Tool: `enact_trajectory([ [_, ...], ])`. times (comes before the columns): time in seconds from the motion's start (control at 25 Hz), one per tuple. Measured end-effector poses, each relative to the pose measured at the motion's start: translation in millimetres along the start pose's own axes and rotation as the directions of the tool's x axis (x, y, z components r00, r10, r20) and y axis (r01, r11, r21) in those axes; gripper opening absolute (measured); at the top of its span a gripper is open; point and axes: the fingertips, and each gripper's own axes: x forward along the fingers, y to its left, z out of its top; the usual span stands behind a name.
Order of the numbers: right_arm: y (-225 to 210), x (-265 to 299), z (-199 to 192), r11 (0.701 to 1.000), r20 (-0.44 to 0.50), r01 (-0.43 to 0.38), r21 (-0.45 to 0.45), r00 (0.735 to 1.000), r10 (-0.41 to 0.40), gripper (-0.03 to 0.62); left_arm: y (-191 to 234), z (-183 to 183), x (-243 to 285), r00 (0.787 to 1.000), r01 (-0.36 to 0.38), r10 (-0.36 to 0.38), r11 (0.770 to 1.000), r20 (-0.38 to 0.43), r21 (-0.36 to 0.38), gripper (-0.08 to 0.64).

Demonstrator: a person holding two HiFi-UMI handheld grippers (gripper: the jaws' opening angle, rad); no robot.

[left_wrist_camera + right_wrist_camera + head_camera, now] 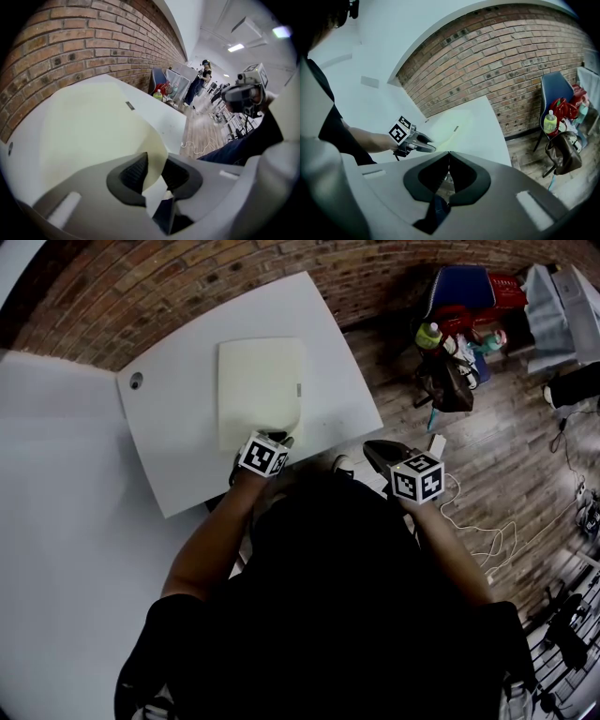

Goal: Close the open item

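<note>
Loosely, left hand-held gripper (154, 174) straddles cream case (261, 390) on table (178, 457) by brickwork (187, 287); right hand-held gripper (449, 171) clenched.

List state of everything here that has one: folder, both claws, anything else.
Folder: flat on the table, looks closed.
Left claw: open, folder's near edge between its jaws.
Right claw: shut, empty, off the table.
Bottle: upright on the chair.
</note>
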Motion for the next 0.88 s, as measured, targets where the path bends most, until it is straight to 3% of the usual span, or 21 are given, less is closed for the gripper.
enact_trajectory([
  [0.24, 2, 5, 4, 1.0, 0.0, -0.003, -0.005, 1.0, 0.003, 0.005, -3, 0, -1, 1.0, 0.027, -0.027, 1.0, -0.016, 0.01, 0.087],
  [0.48, 1, 4, 5, 1.0, 0.003, -0.006, -0.002, 1.0, 0.006, 0.005, -17, 0, 2, 0.995, 0.074, -0.07, 0.996, -0.072, 0.051, 0.19],
  [0.88, -1, 3, 4, 1.0, 0.009, 0.008, 0.011, 1.0, -0.008, 0.005, -19, -2, 2, 0.994, 0.088, -0.084, 0.995, -0.073, 0.046, 0.212],
])
